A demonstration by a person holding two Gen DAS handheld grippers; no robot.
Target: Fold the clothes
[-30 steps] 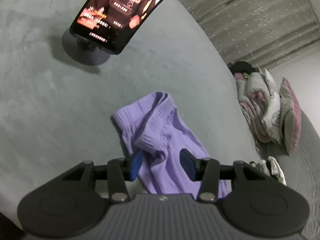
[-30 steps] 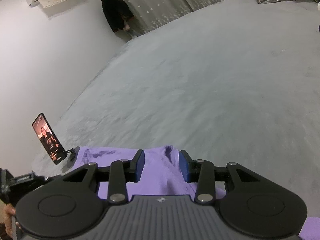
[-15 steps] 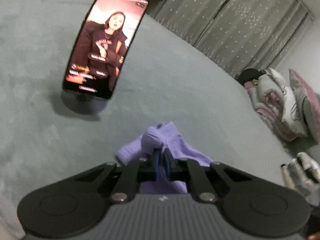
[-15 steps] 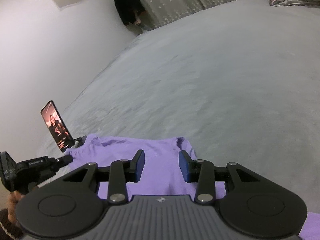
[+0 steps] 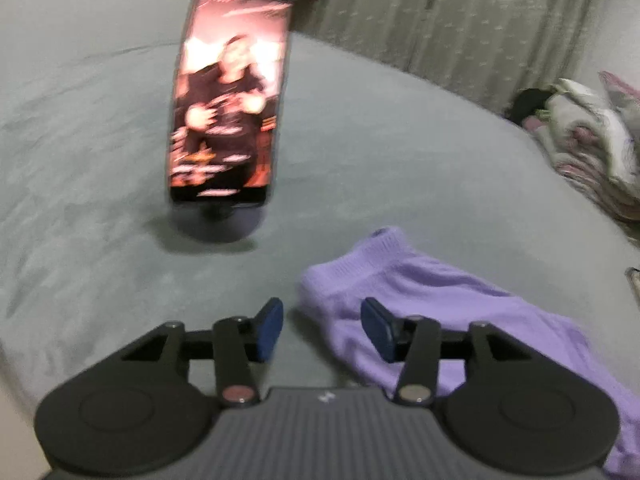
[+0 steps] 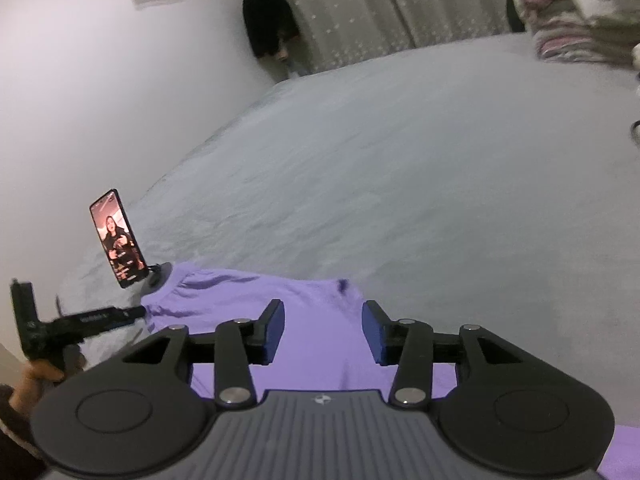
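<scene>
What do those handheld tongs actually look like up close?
Each of the tongs, left and right, has a ribbed dark grey body with a small pale logo, two round black discs, black linkage arms on silver pivot pins, and dark blue pads. The left one's handle is black. A dark cuff shows.

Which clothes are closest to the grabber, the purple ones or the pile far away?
The purple garment, lying flat right under the left gripper. The folded pile sits far off by the curtain.

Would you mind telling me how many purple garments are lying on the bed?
1. The purple garment lies spread on the grey bed, just beside the phone on its stand. More clothing may lie outside these views.
</scene>
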